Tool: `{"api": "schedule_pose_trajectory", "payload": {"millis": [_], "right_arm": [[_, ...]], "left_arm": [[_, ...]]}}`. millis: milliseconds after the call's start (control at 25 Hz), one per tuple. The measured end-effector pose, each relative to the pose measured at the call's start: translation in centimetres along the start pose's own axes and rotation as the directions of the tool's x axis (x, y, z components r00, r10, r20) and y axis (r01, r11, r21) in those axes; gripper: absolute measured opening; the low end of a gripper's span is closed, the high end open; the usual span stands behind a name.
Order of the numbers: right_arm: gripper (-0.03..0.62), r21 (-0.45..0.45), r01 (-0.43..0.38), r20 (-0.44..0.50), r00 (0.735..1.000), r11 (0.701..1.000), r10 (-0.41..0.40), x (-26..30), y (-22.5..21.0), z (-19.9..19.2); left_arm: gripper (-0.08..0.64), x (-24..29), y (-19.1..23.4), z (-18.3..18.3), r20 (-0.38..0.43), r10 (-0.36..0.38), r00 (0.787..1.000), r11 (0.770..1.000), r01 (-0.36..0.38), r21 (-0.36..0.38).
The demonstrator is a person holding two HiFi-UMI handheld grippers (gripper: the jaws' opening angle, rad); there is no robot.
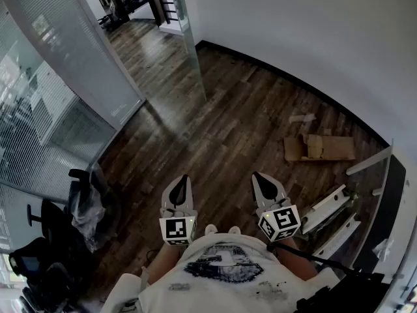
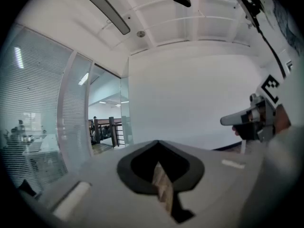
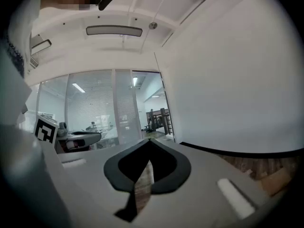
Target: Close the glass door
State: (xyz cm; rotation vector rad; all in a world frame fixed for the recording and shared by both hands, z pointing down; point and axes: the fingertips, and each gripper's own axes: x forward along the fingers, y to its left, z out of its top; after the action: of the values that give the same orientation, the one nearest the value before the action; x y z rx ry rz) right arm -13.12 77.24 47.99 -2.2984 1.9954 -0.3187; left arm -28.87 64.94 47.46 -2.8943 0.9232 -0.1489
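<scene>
Holds left gripper (image 1: 179, 180) and right gripper (image 1: 259, 177) closed, empty. Faces bare wood floor (image 1: 221, 129) up to glass door (image 1: 187, 38) edge at 12 o'clock; cardboard (image 1: 319, 147) at 2 o'clock.

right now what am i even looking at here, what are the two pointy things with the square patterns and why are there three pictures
There is no robot here. A person wears a camera on the head and holds a two-jaw tool in each hand. The head view looks down on the left gripper and the right gripper. The patterned cube on each is part of it. The other two pictures come from a camera riding on each gripper, looking along its jaws. Both pairs of jaws are shut and hold nothing. Ahead, across the wooden floor, the glass door stands open, and neither gripper touches it. Flattened cardboard lies on the floor at the right, and black office chairs stand at the left.
</scene>
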Motion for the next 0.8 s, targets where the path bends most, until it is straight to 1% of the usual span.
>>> {"api": "schedule_pose_trajectory", "payload": {"millis": [120,440,640,800], "right_arm": [[0.003,0.006,0.008,0.000,1.000,1.000,-0.008,-0.7,-0.5,-0.2],[0.003,-0.009,-0.004,0.021,1.000,1.000,0.004,-1.2,-1.7,0.0],[0.005,0.016,0.002,0.042,0.999,1.000,-0.003,-0.9,-1.9,0.0],[0.005,0.018,0.003,0.037,0.999,1.000,-0.004,0.4,-2.3,-0.2]], "left_arm": [[0.002,0.0,-0.6,-0.2,0.002,0.002,1.000,1.000,-0.002,0.002],[0.002,0.4,-1.6,-0.3,-0.008,0.020,1.000,1.000,-0.020,0.020],[0.002,0.3,-1.9,-0.8,-0.022,0.012,1.000,1.000,-0.012,0.028],[0.002,1.6,-1.5,-1.4,-0.027,0.004,1.000,1.000,-0.003,0.026]]}}
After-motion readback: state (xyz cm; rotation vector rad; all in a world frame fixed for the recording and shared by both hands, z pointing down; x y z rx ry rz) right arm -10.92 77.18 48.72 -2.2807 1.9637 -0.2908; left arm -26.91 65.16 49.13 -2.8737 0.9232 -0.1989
